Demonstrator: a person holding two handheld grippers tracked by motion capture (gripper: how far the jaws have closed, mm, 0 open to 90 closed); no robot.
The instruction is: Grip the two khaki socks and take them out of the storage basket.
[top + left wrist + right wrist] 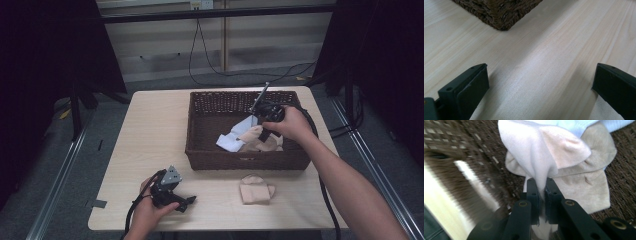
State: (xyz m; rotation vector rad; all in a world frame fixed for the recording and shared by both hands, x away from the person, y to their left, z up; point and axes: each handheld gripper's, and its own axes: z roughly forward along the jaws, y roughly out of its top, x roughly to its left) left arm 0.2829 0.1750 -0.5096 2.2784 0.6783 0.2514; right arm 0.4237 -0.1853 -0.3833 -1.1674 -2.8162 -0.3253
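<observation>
A brown wicker basket (200, 150) stands on the right half of the wooden table and holds beige, pale pink and light blue cloths (235, 140). Inside it, my right gripper (262, 131) is shut on a pale pink cloth (534, 157), pinched between the two black jaws above a beige cloth (584, 192). A folded beige cloth (256, 192) lies on the table in front of the basket. My left gripper (189, 201) rests near the table's front edge, open with bare wood between its fingers (471, 87). A basket corner (499, 15) lies ahead of it.
The table (150, 125) has bare wood on its left half. Cables (200, 55) hang behind the table over a grey floor. Dark screens (45, 60) flank both sides, with metal rails along the floor.
</observation>
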